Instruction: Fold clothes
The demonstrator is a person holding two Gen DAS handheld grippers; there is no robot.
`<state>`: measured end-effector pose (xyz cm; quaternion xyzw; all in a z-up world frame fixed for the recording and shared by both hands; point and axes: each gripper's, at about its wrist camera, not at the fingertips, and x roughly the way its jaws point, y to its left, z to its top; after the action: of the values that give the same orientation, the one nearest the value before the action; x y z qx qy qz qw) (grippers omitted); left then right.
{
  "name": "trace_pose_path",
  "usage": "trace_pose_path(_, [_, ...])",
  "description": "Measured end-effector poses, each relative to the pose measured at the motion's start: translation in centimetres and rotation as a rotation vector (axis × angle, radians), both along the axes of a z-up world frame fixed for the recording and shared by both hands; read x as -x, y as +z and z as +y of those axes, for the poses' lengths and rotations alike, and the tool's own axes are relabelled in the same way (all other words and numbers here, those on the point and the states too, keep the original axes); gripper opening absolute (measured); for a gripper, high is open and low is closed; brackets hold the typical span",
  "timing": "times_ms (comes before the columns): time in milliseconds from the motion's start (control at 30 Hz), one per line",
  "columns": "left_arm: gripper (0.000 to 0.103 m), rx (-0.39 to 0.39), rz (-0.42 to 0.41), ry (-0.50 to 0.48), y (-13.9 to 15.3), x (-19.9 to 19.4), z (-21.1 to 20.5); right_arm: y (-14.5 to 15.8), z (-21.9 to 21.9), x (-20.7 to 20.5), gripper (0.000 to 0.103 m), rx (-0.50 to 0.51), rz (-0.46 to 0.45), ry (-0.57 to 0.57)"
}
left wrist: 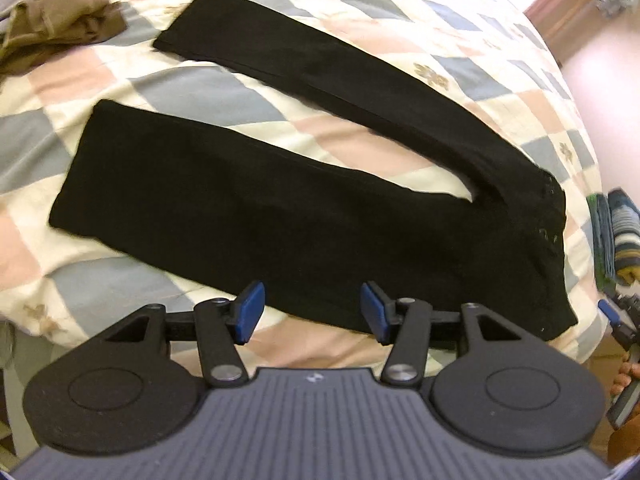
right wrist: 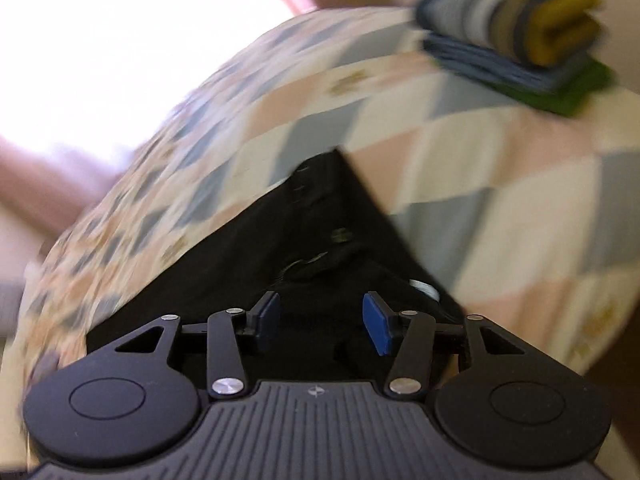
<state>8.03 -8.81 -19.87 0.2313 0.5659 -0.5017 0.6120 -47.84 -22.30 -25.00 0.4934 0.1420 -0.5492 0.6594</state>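
Black trousers (left wrist: 256, 200) lie flat on a checked quilt (left wrist: 192, 88), legs spread apart toward the left, waistband at the right. My left gripper (left wrist: 312, 312) is open and empty, hovering at the near edge of the closer leg. In the right wrist view the trousers' waist end (right wrist: 320, 232) fills the middle, with a button showing. My right gripper (right wrist: 320, 318) is open and empty just above the waist. The right gripper also shows at the edge of the left wrist view (left wrist: 624, 344).
A crumpled brown garment (left wrist: 52, 20) lies at the far left of the bed. A stack of folded clothes (right wrist: 516, 32) sits at the bed's right end, also seen in the left wrist view (left wrist: 616, 236). The bed edge is close below both grippers.
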Motion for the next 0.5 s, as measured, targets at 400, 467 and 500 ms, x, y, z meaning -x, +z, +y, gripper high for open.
trace_pose_path(400, [0.057, -0.084, 0.008, 0.048, -1.5, 7.6, -5.7, -8.0, -13.0, 1.1, 0.048, -0.183, 0.039, 0.313])
trace_pose_path(467, [0.058, -0.094, 0.014, 0.056, -1.5, 8.5, -6.4, -10.2, -14.4, 0.9, 0.043, -0.252, 0.031, 0.35])
trace_pose_path(500, [0.058, -0.101, 0.01, 0.063, -1.5, 8.7, -6.7, -11.0, -14.7, 0.6, 0.042, -0.284, 0.03, 0.366])
